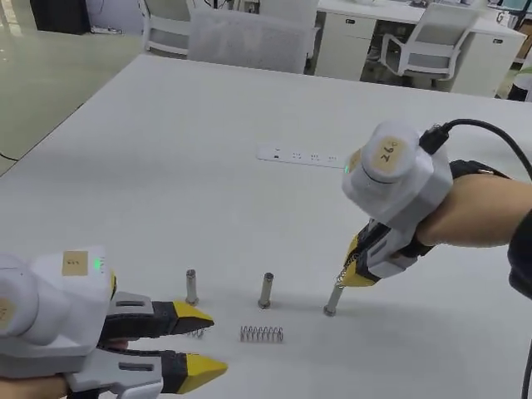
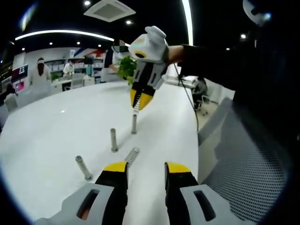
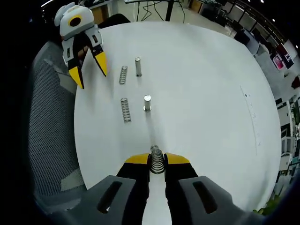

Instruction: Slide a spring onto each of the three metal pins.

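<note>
Three upright metal pins stand in a row near the table's front: left pin [image 1: 191,287], middle pin [image 1: 266,290], right pin [image 1: 332,300]. My right gripper [image 1: 357,273] is shut on a spring [image 3: 157,161], held just above the top of the right pin [image 3: 154,149]. A second spring [image 1: 262,333] lies flat in front of the middle pin. A third spring [image 3: 123,74] lies by the left pin, partly hidden in the head view behind a jaw of my left gripper [image 1: 209,342]. That gripper is open and holds nothing, low at the front left.
A white power strip [image 1: 299,155] lies flat further back on the white table [image 1: 208,166]. Office chairs [image 1: 249,37] and desks stand beyond the far edge. A mesh chair seat [image 3: 51,122] sits close to the table's near edge.
</note>
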`<move>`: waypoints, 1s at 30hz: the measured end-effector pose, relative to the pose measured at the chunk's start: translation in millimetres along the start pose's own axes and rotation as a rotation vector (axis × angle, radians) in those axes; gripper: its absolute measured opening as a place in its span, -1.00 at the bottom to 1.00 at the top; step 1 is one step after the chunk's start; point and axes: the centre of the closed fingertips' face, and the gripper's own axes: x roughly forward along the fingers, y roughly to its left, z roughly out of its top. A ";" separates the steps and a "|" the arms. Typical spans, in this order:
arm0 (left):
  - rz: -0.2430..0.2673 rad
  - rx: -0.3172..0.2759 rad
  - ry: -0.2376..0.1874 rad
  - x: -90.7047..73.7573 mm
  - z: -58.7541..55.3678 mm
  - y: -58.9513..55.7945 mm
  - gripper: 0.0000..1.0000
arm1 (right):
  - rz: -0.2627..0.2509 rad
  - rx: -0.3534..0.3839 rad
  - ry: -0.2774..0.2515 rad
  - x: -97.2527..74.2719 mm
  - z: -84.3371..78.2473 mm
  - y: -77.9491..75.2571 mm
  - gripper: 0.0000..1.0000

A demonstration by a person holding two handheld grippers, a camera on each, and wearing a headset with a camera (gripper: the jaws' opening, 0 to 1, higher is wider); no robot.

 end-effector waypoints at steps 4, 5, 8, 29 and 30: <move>0.000 -0.001 -0.002 0.1 0.1 0.6 -0.54 | 0.009 -0.002 0.008 3.8 -0.7 -1.1 -0.83; 0.000 0.000 -0.002 0.2 -0.1 0.7 -0.54 | 0.010 -0.002 0.010 4.9 -0.6 -1.2 -0.83; -0.002 0.000 -0.002 0.4 -0.7 0.9 -0.54 | 0.016 -0.008 0.023 10.2 0.4 -1.2 -0.83; 0.000 0.002 0.000 0.2 -0.5 1.5 -0.54 | 0.057 0.018 0.077 48.5 -11.1 1.3 -0.83; 0.000 0.002 0.001 0.2 -0.5 1.5 -0.54 | 0.060 0.020 0.078 50.2 -11.7 1.7 -0.83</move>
